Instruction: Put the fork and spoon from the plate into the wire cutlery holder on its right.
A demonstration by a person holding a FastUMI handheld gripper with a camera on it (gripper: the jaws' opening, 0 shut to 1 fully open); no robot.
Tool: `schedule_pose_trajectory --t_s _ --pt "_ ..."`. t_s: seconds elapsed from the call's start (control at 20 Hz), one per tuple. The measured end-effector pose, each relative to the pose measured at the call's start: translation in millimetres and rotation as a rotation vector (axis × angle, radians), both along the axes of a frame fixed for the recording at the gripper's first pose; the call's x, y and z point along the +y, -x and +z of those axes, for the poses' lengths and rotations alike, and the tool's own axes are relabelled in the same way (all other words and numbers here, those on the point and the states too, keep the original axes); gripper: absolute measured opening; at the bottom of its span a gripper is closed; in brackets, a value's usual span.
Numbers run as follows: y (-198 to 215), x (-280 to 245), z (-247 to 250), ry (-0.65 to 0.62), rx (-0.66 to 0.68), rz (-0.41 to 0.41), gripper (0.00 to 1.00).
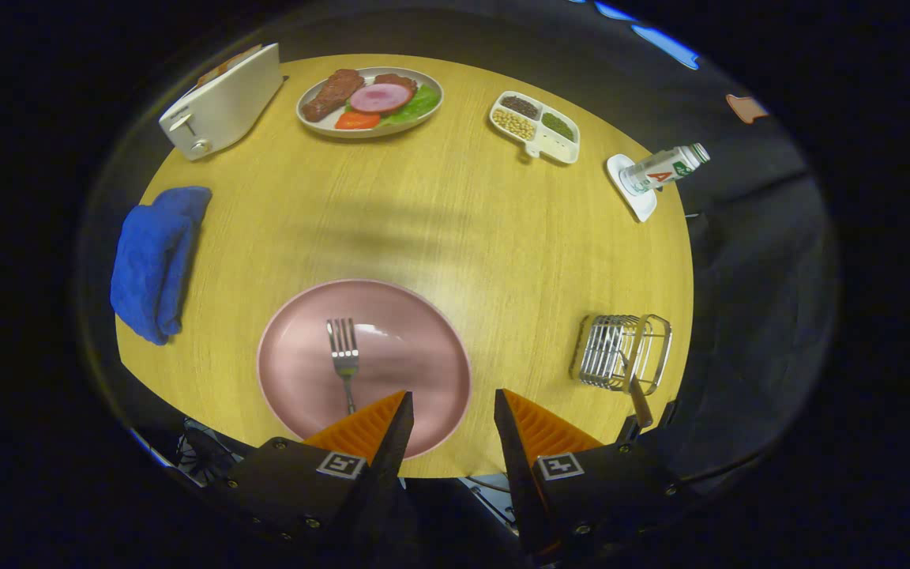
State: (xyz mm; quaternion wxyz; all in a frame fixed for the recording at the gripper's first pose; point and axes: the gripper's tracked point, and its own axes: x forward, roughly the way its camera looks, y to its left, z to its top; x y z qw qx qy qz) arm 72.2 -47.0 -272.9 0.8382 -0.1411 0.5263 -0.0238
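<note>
A pink plate (pixel 297 379) lies on the round wooden table just ahead of my left finger. On it rests a metal fork (pixel 344 359), tines pointing away, its handle running back under my left fingertip (pixel 392 419). To the plate's right stands the wire cutlery holder (pixel 625 352), with a utensil handle (pixel 640 401) sticking out of it toward me. My gripper (pixel 451 403) hovers open above the plate's near right rim, with nothing between its fingers.
A blue cloth (pixel 153 261) lies at the table's left edge. At the far side stand a white toaster (pixel 222 103), a plate of food (pixel 370 100), a divided dish of grains (pixel 535 126) and a bottle (pixel 664 167) on a white coaster.
</note>
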Motion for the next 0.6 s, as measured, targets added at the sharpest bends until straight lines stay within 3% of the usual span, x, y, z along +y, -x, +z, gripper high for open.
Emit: schedule_pose_trajectory --t_s 0.6 --pt "32 61 -68 -0.051 0.082 0.077 0.64"
